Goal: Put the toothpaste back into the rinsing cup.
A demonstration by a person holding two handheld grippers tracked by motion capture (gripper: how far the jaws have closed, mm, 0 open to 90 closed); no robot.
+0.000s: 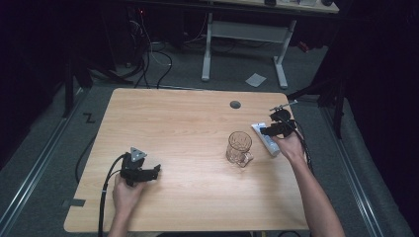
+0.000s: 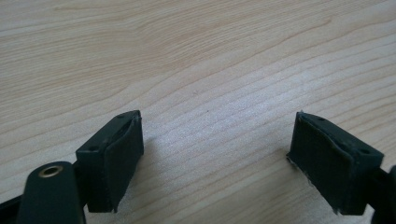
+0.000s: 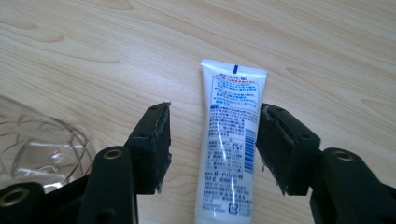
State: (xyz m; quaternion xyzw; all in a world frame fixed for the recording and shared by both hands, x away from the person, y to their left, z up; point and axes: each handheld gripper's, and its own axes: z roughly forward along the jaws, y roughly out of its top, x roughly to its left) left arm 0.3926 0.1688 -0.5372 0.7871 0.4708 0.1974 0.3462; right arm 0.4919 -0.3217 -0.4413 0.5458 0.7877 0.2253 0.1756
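One white tube (image 3: 229,140) lies flat on the table (image 3: 303,42), right between the spread jaws of the right gripper (image 3: 212,144), and neither pad presses on it yet. For a clean pick, I'd say lower squarely and close on the tube's middle, with the long axis running across the pads. Just off to the gripper's left stands the glass mug (image 3: 37,149), so keep that jaw clear. Well apart, the left gripper (image 2: 215,154) rests spread wide over bare wood.
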